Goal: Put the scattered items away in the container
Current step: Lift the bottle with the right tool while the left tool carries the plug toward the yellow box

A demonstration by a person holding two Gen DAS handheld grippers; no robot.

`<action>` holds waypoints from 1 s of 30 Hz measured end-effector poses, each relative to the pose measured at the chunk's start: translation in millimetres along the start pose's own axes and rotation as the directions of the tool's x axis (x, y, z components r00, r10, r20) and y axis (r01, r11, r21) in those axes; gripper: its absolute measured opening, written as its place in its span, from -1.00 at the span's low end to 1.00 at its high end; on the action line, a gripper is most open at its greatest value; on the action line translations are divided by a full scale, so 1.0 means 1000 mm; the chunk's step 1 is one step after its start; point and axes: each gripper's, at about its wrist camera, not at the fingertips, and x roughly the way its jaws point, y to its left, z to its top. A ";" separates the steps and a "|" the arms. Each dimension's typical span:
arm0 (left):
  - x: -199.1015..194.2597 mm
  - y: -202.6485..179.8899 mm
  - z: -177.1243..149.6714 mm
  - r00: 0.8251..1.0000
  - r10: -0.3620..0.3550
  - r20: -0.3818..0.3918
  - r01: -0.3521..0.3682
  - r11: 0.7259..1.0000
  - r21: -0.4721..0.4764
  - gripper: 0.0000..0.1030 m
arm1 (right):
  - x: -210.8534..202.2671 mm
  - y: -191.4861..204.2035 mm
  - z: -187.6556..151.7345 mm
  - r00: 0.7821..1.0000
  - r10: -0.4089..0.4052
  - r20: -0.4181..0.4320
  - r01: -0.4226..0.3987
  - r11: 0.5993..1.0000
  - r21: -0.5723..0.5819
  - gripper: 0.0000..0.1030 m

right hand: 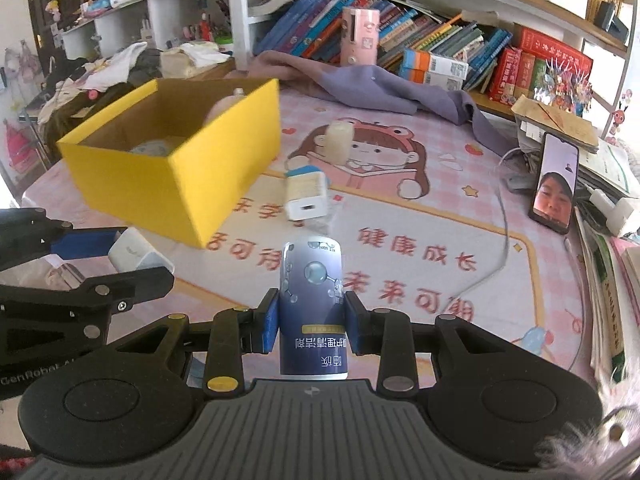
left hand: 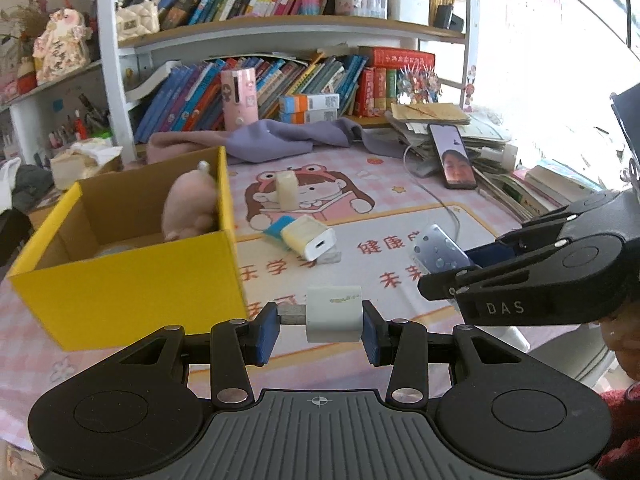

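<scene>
Beside yellow box (left hand: 132,280): left tool (left hand: 318,320) clamps white charger (left hand: 334,314).

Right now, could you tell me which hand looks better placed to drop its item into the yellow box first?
Left, probably. The left gripper, shut on the white charger, sits beside the yellow box; the right gripper, holding the blue bottle, is farther away.

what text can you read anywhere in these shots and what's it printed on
"DAS": on the right gripper, seen from the left wrist.
"GenRobot A", cut off: on the left gripper, seen from the right wrist.
"健康成长": on the pink desk mat, upside down in the right view.
"护理清洁剂": on the blue bottle, upside down.
Book spines, orange and white boxes, white charger: too small or blurred.
</scene>
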 end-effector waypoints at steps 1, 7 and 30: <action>-0.005 0.004 -0.003 1.000 0.001 0.002 -0.001 1.000 -0.001 -0.21 | -0.003 0.007 -0.002 1.000 0.000 0.003 0.000 1.000 0.001 -0.40; -0.041 0.028 -0.027 1.000 0.022 0.009 -0.022 0.999 -0.027 -0.21 | -0.014 0.048 -0.018 1.000 0.012 0.005 -0.012 1.000 0.007 -0.40; -0.111 0.086 -0.067 0.989 0.126 0.078 -0.113 0.981 -0.160 -0.21 | -0.048 0.151 -0.027 0.994 0.089 0.059 -0.078 0.984 -0.161 -0.40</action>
